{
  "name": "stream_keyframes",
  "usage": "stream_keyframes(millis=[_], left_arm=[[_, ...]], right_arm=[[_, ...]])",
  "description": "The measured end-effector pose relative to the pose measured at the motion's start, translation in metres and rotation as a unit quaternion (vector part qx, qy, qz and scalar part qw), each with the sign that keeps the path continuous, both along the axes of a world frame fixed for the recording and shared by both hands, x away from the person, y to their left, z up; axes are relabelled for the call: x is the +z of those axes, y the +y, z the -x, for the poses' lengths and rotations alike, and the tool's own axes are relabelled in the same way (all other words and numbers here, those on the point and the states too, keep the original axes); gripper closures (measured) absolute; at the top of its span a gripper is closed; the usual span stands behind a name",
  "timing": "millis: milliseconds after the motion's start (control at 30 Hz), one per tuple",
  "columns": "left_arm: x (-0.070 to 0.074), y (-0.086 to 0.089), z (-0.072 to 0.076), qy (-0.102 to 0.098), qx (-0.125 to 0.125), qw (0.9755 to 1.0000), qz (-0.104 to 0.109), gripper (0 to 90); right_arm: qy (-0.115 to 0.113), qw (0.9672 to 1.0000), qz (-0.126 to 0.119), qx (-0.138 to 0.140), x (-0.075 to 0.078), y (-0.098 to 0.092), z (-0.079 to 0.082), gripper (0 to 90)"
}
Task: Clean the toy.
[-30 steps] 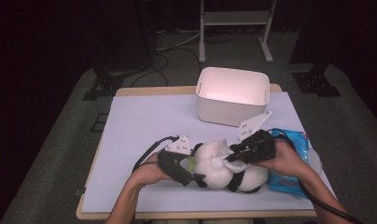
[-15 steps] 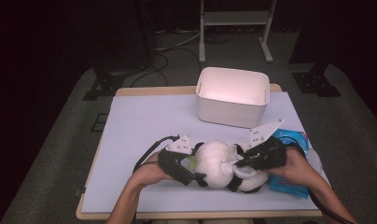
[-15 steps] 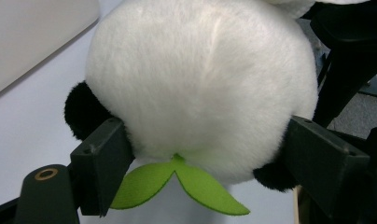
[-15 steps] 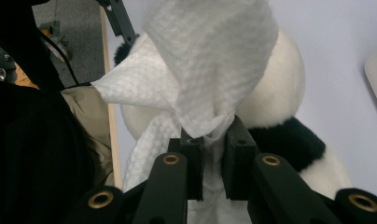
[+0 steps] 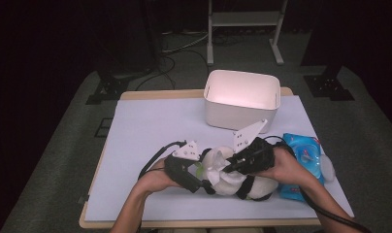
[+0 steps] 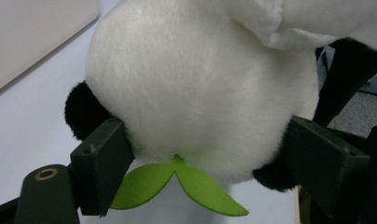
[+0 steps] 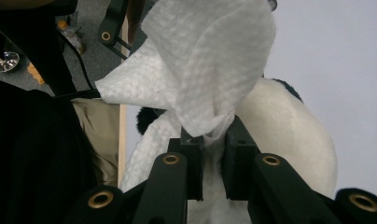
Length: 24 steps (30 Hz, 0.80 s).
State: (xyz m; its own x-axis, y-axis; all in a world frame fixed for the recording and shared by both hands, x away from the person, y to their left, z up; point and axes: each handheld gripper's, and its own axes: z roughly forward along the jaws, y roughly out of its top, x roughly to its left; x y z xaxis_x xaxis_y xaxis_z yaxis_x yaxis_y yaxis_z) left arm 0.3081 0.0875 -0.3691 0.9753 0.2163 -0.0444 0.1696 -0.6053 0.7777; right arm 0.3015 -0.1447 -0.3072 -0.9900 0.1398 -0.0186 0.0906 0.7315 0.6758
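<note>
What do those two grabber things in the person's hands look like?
Both are black. The left gripper and the right gripper each carry a pale grey three-cornered plate dotted with small holes on top, and a black cable trails from each. Up close, the jaws are chunky black blocks on arms with brass-coloured rings. The forearms are bare, no sleeves.

Panda (image 6: 196, 102) is soft, fluffy plush; its leaf (image 6: 177, 184) matt felt; wipe (image 7: 210, 70) dimpled, papery cloth; fingers (image 7: 191, 163) matt plastic.
</note>
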Motion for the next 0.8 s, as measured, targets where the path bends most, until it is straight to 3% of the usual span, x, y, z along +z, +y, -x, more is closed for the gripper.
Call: stream_keyframes(millis=[200,600,800], left_arm=[[-0.002,0.000,-0.001,0.003,0.002,1.0000,0.004,17.7],[-0.003,0.002,-0.002,0.006,0.001,1.0000,0.002,17.7],[0.001,0.000,0.000,0.004,-0.002,1.0000,0.007,17.8]], right_arm=[[0.009,0.9999,-0.005,-0.003,-0.005,-0.010,0.001,80.0],[0.034,0.9980,-0.003,-0.053,-0.024,-0.058,0.003,79.9],[0.041,0.9972,-0.012,-0.061,-0.026,-0.067,0.002,80.0]])
